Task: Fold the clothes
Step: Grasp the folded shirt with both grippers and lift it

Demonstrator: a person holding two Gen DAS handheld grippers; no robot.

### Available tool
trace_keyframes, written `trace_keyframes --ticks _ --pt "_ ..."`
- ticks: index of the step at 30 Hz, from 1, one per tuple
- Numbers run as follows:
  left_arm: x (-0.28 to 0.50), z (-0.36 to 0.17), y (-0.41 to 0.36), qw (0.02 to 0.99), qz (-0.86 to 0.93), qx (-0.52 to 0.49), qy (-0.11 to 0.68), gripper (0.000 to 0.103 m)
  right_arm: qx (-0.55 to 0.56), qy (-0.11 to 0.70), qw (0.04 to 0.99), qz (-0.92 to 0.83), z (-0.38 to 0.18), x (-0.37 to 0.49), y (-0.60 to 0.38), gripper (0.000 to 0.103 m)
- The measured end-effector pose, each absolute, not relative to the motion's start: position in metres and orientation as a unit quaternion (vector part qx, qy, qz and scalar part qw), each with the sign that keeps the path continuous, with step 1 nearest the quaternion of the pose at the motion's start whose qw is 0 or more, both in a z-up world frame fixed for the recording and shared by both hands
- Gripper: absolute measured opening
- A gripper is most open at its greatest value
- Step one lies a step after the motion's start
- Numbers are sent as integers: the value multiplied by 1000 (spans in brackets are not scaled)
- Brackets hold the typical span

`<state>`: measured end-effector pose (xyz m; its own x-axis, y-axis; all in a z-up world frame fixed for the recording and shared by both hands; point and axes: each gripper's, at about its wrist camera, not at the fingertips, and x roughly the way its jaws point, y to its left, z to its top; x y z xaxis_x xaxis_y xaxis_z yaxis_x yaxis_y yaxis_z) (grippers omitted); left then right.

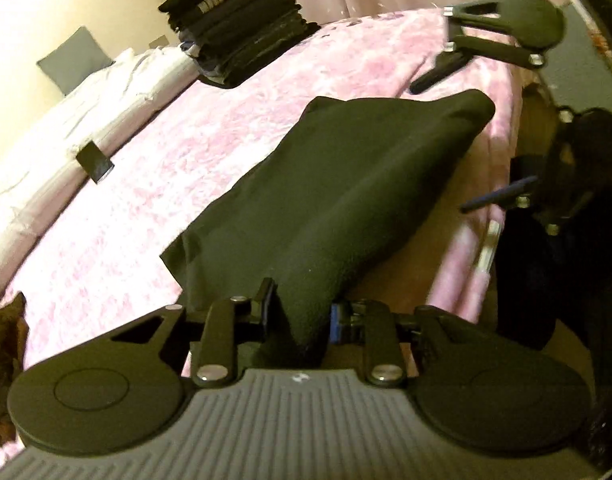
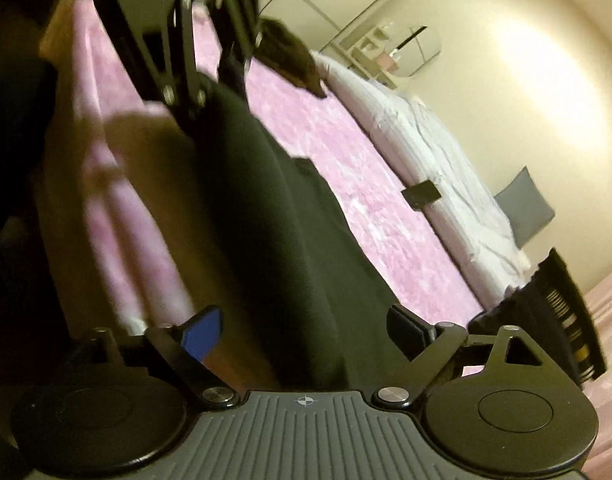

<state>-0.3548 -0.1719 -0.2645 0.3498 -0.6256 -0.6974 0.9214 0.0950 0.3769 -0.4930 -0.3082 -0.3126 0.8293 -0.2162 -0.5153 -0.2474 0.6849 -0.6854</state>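
Now: my left tool (image 1: 299,314) clamped on dark garment (image 1: 326,184) at bed (image 1: 125,216) edge; right tool (image 2: 306,332) apart; folded stack (image 1: 241,28) at far edge; fold unfinished.

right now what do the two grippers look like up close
Both match. The left gripper and right gripper each have a grey ribbed body with a small crosshair mark, flanked by round black discs. Black linkage arms with silver rivets and triangular cutouts carry the fingers, which have blue textured pads. No cables or sleeves are clearly visible.
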Motion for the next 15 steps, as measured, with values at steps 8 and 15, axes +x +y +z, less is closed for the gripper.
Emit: trace_keyframes --ticks 8,15 --pt "-387 -292 -171 697 -515 485 118 26 -402 338 851 -19 -325 -482 -326 82" --pt "-417 -328 -172 645 -455 614 1 42 -411 355 840 -9 -328 -489 -331 30"
